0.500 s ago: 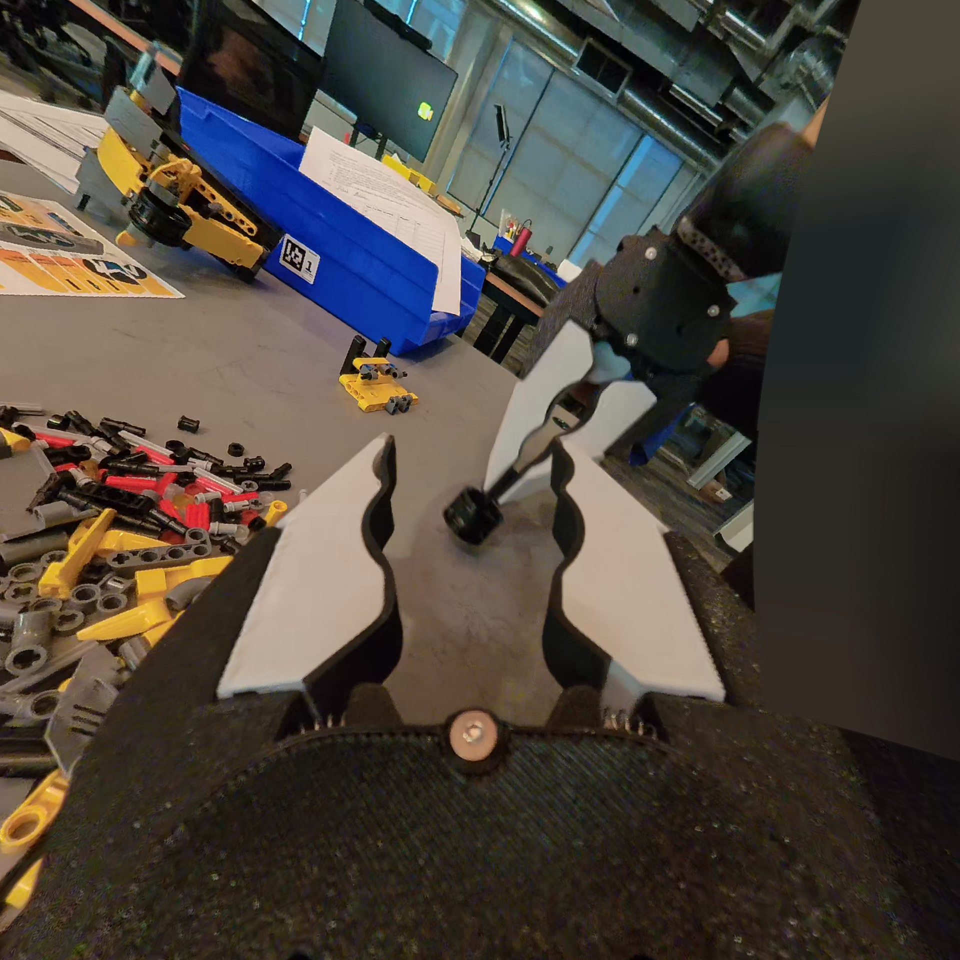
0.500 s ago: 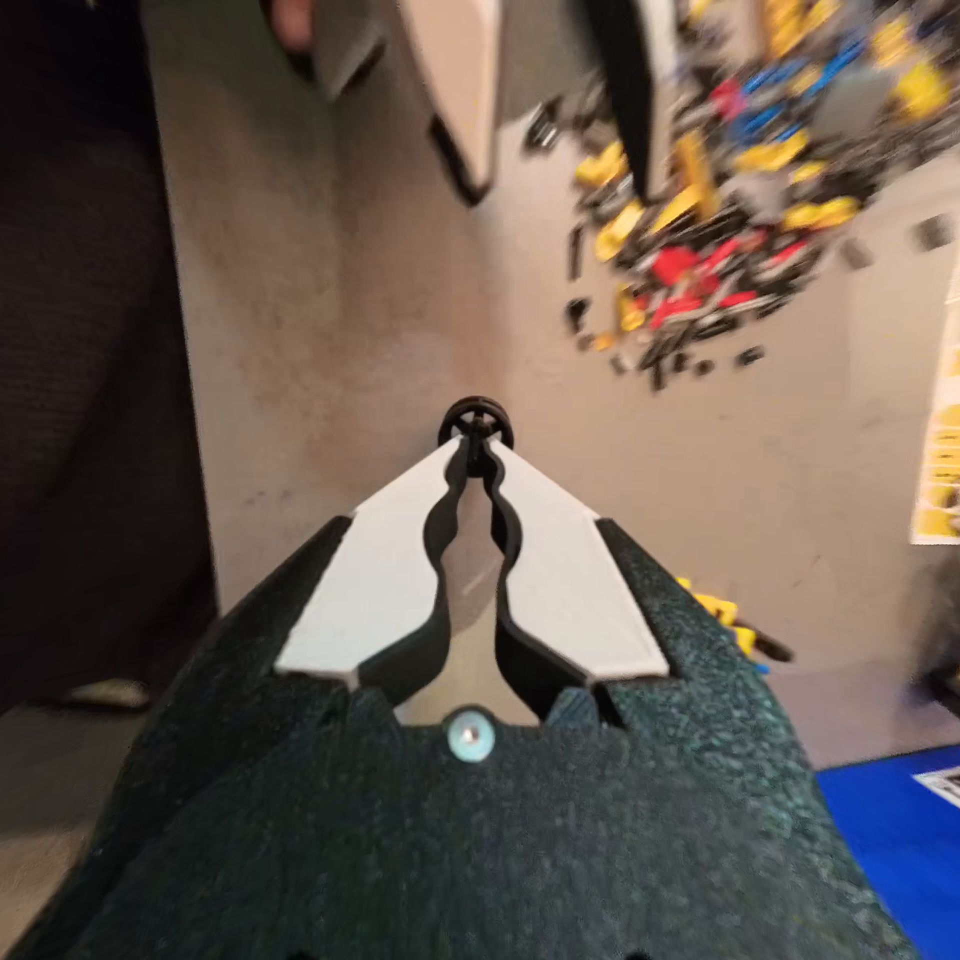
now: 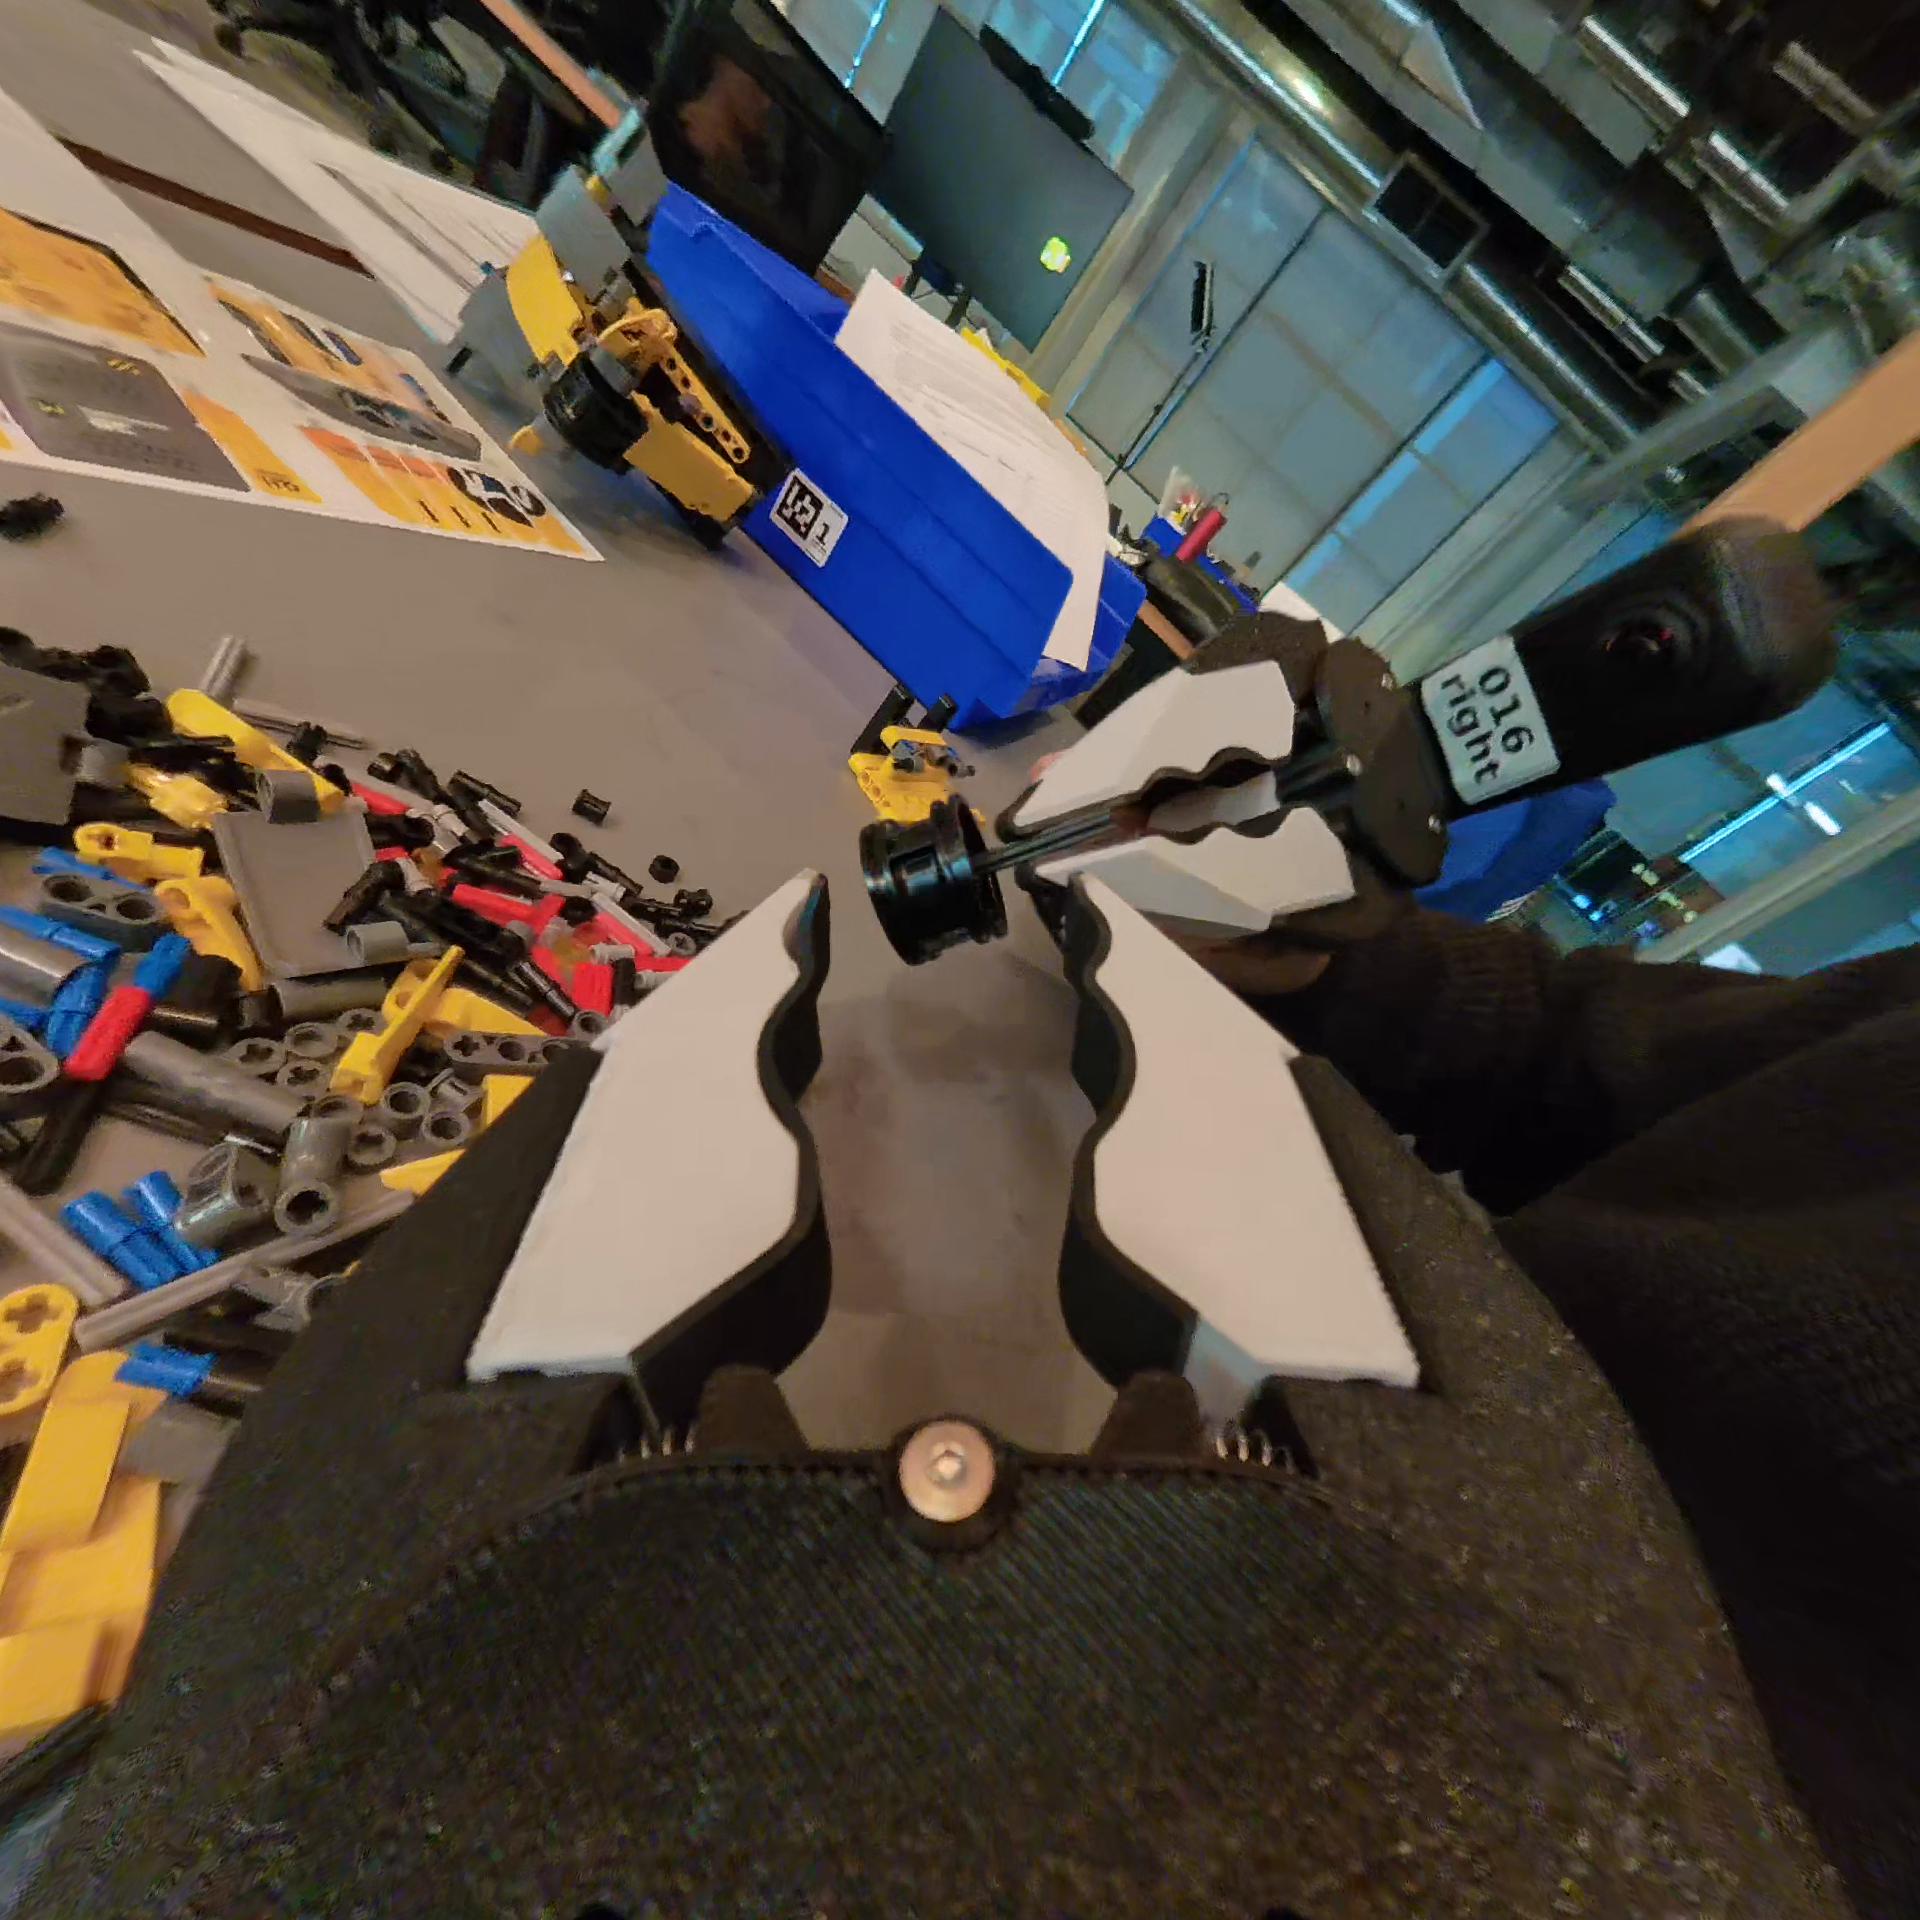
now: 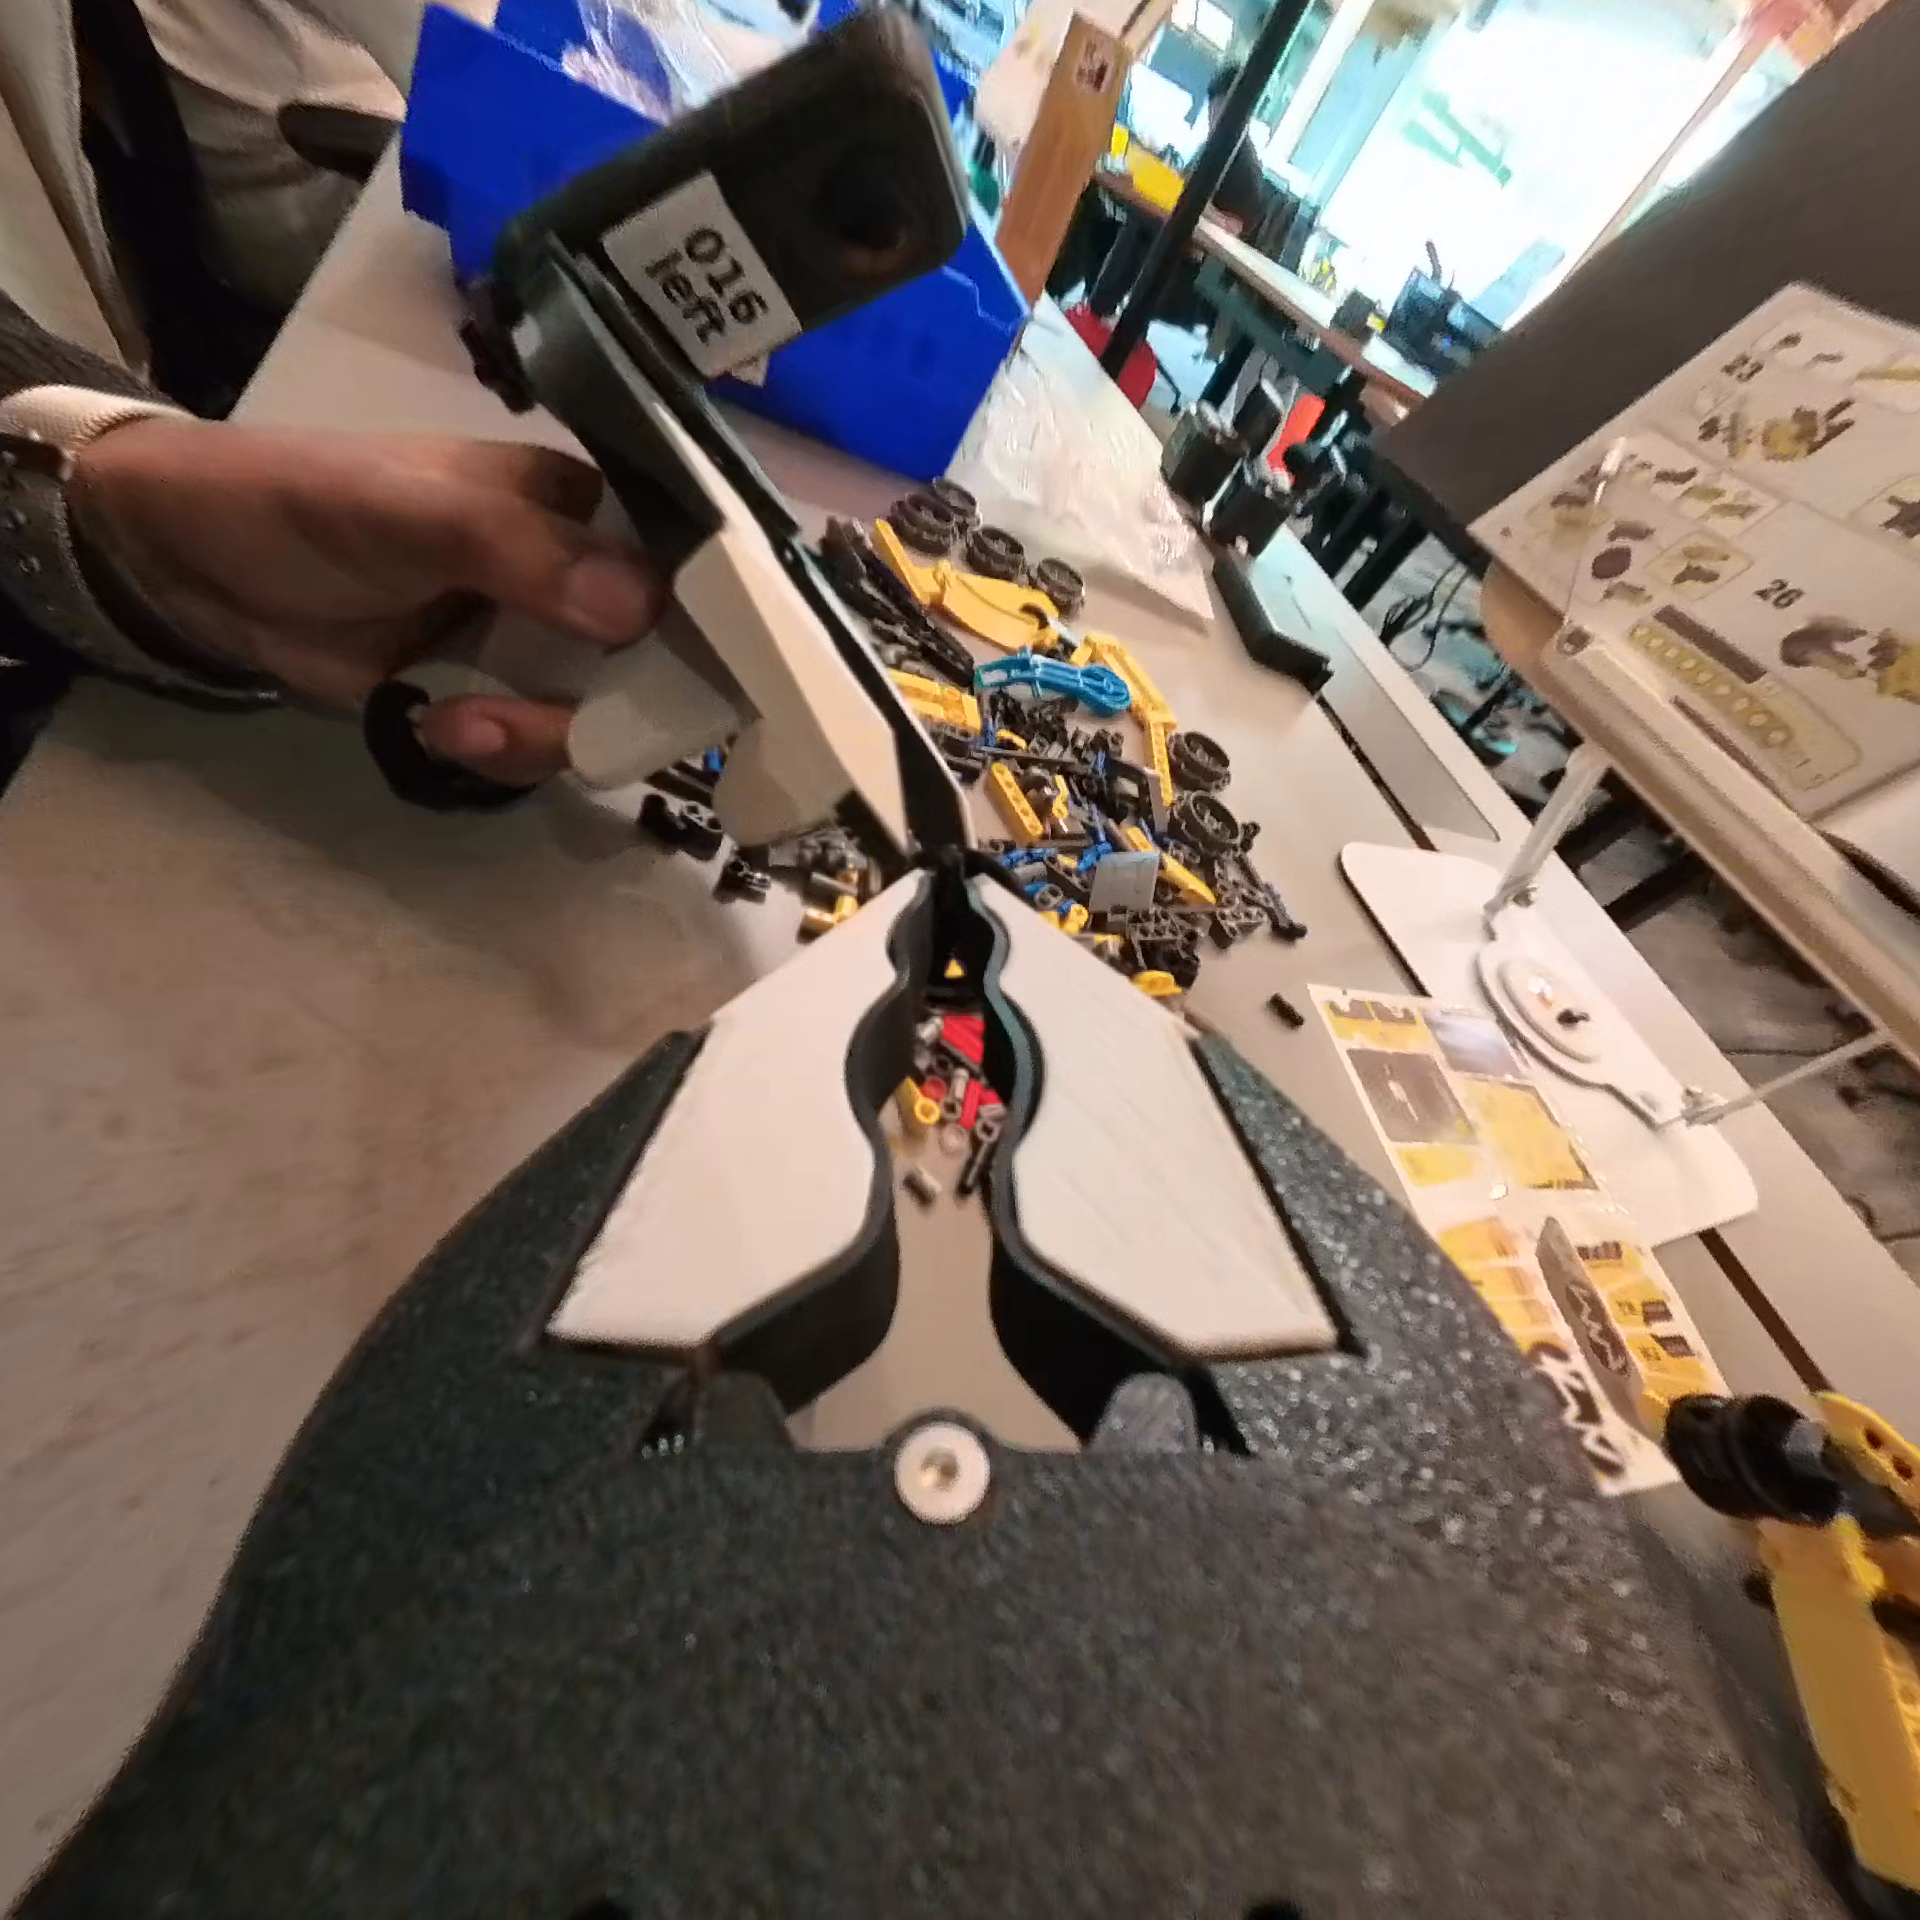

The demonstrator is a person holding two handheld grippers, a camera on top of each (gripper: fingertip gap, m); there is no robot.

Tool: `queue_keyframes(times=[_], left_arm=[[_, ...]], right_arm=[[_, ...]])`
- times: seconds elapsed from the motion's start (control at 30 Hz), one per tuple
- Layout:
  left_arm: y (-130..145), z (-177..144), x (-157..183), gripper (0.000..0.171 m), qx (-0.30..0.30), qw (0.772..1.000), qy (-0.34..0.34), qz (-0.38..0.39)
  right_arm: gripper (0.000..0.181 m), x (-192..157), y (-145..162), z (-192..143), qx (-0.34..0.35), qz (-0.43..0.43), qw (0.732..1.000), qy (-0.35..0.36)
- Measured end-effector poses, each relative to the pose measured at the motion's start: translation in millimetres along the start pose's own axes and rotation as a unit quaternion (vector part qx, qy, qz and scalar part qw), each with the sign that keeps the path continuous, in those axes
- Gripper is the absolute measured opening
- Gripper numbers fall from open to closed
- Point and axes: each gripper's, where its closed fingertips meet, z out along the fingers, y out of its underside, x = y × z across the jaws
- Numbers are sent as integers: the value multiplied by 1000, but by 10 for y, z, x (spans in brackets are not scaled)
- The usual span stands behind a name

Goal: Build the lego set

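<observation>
Our left tongs [image 3: 940, 899] are spread wide and holding nothing, hovering over the grey table [image 3: 644, 665]. Right at their 12 o'clock sits a small black wheel hub [image 3: 932, 878] on a thin black axle [image 3: 1060, 840], and that axle is pinched by the right tongs [image 3: 1023, 826], which come in from about 2 o'clock. The hub hangs in the air just past our left fingertips, not touching either one as far as we can tell. The right wrist view adds what the left can't: the right tongs [image 4: 948, 868] are pressed together on the axle [image 4: 948, 904], seen end-on as a thin dark sliver, and the hub itself is hidden behind the tips. That view also shows the hand [image 4: 343, 561] gripping the left tongs [image 4: 914, 821] at 11 o'clock, plus an open instruction booklet [image 4: 1714, 540] on a stand at 2 o'clock. Back in the left view, the loose pile of yellow, black, red and blue building pieces [image 3: 260, 956] sprawls at 9 o'clock, a blue bin [image 3: 904, 520] with papers sits at 12, a half-built yellow model [image 3: 644, 416] leans beside it at 11, and a small yellow sub-assembly [image 3: 904, 769] rests just behind the hub.
</observation>
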Motion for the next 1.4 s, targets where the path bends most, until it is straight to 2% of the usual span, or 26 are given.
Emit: queue_keyframes(times=[0.1,0.23,0.37,0.4,0.53,0.6,0.63,0.67,0.7,0.8,1.0,1.07,1.13,1.2,1.27,1.37,1.4], left_arm=[[-2,61,10,33,3,999,25,-42],[-46,151,167,25,8,987,107,-119],[-78,175,220,14,-1,986,135,-99],[-106,170,237,14,1,986,140,-88],[-232,149,205,14,6,991,126,-41],[-274,138,206,14,9,992,128,-18],[-278,134,212,14,10,991,131,-10],[-285,122,245,14,13,990,142,-10],[-287,110,266,14,16,989,147,-8],[-244,91,308,14,11,989,148,14],[-154,124,432,14,-8,985,166,46],[-125,128,478,14,-12,983,175,57],[-110,133,490,15,-15,983,173,67],[-98,119,555,15,-17,979,186,82],[-82,127,574,15,-18,978,173,114],[-139,109,456,15,-3,981,116,157],[-132,95,444,15,-7,981,117,156]], right_arm=[[4,29,2,-42,25,-25,999,17],[4,65,-74,-173,97,-24,995,29],[6,70,-123,-257,124,10,992,0],[10,78,-111,-254,127,30,991,-5],[54,12,-246,-286,180,152,968,-82],[63,38,-319,-341,209,211,949,-110],[65,81,-326,-362,217,238,940,-115],[82,172,-299,-366,216,269,933,-103],[86,250,-266,-374,213,293,928,-93],[81,298,-183,-387,196,308,926,-95],[66,32,-262,-380,185,343,900,-195],[50,-24,-237,-374,174,348,896,-215],[45,-25,-219,-381,171,354,892,-222],[21,-15,-183,-386,164,360,890,-227],[21,-17,-192,-409,171,366,883,-238],[66,-37,-256,-418,183,380,870,-255],[66,-34,-282,-427,188,382,867,-257]])
